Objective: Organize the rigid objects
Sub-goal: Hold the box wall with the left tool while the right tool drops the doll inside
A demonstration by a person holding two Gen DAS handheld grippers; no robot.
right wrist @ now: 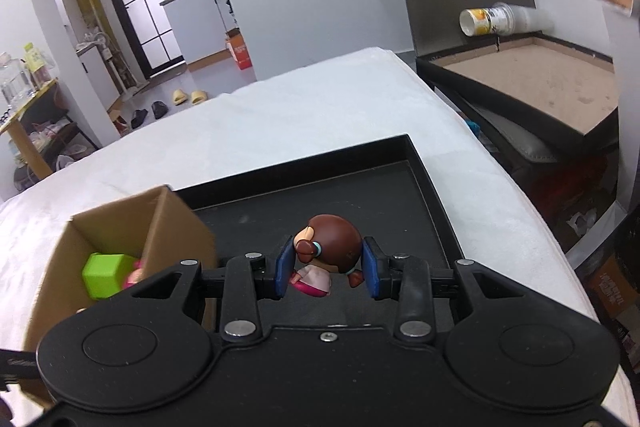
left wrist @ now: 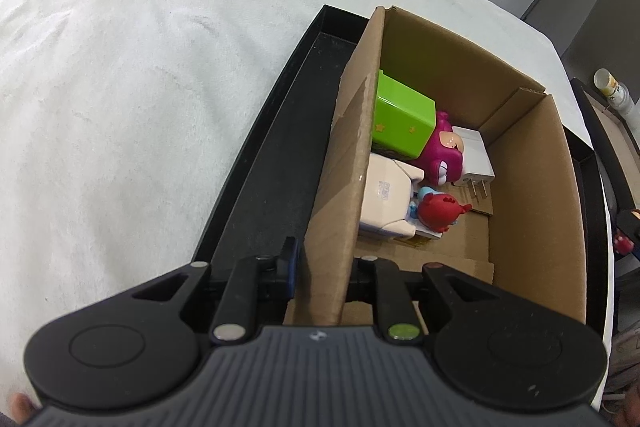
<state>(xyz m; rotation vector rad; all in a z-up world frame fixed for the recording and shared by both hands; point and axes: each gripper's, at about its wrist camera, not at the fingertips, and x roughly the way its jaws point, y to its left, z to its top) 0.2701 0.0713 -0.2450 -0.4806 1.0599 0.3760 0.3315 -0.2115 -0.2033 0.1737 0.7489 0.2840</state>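
Toys and other rigid things sit in a cardboard box (left wrist: 536, 167) that rests in a black tray (left wrist: 280, 155) on the white-covered surface (left wrist: 140, 87). In the left wrist view the box holds a green block (left wrist: 404, 111) toward 12 o'clock, a magenta figure (left wrist: 444, 155) touching it at its 4 o'clock side, a white plug adapter (left wrist: 476, 155) just beside that at 3 o'clock, a white pack (left wrist: 388, 199) toward 7 o'clock against the box's left wall, and a red figure (left wrist: 438, 213) touching the pack at its 3 o'clock side. The left gripper (left wrist: 324, 275) has its jaws clamped on that left cardboard wall, one finger outside over the tray and one inside the box. In the right wrist view the right gripper (right wrist: 326, 267) has its blue-padded jaws closed on a brown-haired doll (right wrist: 328, 247) in a pink dress, held above the bare tray floor, with the box at 9 o'clock of it.
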